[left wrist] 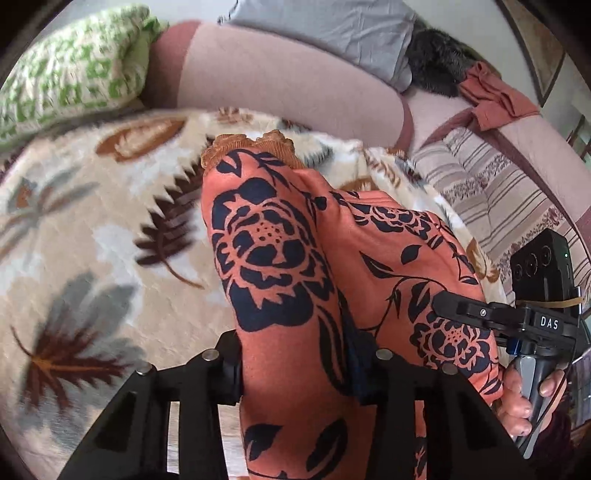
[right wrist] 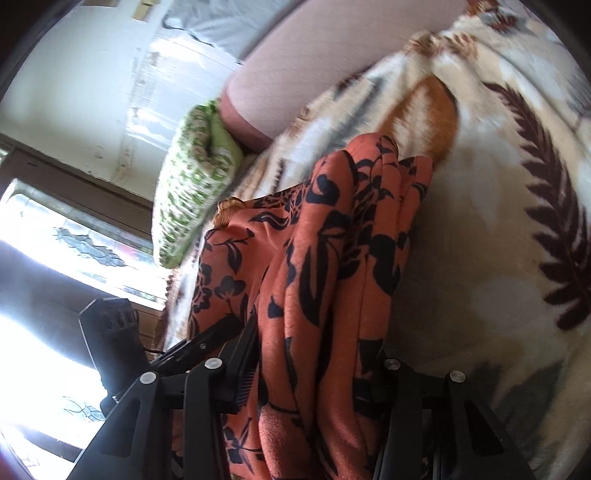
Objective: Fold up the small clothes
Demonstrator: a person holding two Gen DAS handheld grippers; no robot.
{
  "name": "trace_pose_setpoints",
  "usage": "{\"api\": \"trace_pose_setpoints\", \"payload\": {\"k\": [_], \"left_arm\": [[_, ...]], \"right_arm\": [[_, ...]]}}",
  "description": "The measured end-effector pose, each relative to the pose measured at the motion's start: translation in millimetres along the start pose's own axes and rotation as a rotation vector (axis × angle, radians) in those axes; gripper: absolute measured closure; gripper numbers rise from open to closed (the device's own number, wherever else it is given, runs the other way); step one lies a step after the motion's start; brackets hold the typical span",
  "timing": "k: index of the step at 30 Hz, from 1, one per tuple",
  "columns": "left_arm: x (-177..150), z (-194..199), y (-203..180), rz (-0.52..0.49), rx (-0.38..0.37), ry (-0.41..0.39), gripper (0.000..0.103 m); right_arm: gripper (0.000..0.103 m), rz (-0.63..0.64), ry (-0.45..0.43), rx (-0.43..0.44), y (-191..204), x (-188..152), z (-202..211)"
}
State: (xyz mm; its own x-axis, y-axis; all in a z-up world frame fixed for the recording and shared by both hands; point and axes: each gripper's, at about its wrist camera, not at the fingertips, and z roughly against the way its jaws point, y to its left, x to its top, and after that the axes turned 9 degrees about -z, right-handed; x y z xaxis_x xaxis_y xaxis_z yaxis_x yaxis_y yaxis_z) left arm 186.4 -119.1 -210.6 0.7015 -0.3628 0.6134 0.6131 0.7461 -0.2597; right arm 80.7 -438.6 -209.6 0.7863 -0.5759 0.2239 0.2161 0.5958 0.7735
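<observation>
A: What is the left gripper (left wrist: 299, 373) doing?

B: Its jaws are clamped on the orange garment (left wrist: 280, 236), the one printed with dark flowers. The cloth bunches between them and rises in a fold away from the camera, ending in a brown lace trim (left wrist: 251, 146).

A: And the right gripper (right wrist: 314, 384)?

B: The same: pinched onto a gathered hank of that garment, which hangs in long pleats. In the left wrist view it comes in from the right, a hand (left wrist: 524, 395) wrapped round its handle.

A: Where does the garment sit?

B: Held up between the two tools, over a cream fleece blanket (left wrist: 92, 229) patterned with brown and grey leaves. Whether its far end touches the blanket I cannot say; the fold hides it.

A: Beyond that?

B: A pink bolster (left wrist: 280, 85) lies along the blanket's far edge, a green-and-white cushion (left wrist: 74, 70) beside it, a grey pillow (left wrist: 332, 33) behind, and a striped cloth (left wrist: 491, 192) to the right.
</observation>
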Motion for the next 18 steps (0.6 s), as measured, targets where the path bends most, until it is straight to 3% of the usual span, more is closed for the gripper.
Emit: {"api": "trace_pose_setpoints", "payload": {"k": [12,18], "left_arm": [[7,71,42,0.063,0.073,-0.16,0.06],[-1,80,63,0.085,0.133,-0.178,0.06]], "right_arm": [[0.057,0.071,-0.018,0.126,57,-9,-25],[0.057,0.086,0.016,0.157,75,-19,-54]]}}
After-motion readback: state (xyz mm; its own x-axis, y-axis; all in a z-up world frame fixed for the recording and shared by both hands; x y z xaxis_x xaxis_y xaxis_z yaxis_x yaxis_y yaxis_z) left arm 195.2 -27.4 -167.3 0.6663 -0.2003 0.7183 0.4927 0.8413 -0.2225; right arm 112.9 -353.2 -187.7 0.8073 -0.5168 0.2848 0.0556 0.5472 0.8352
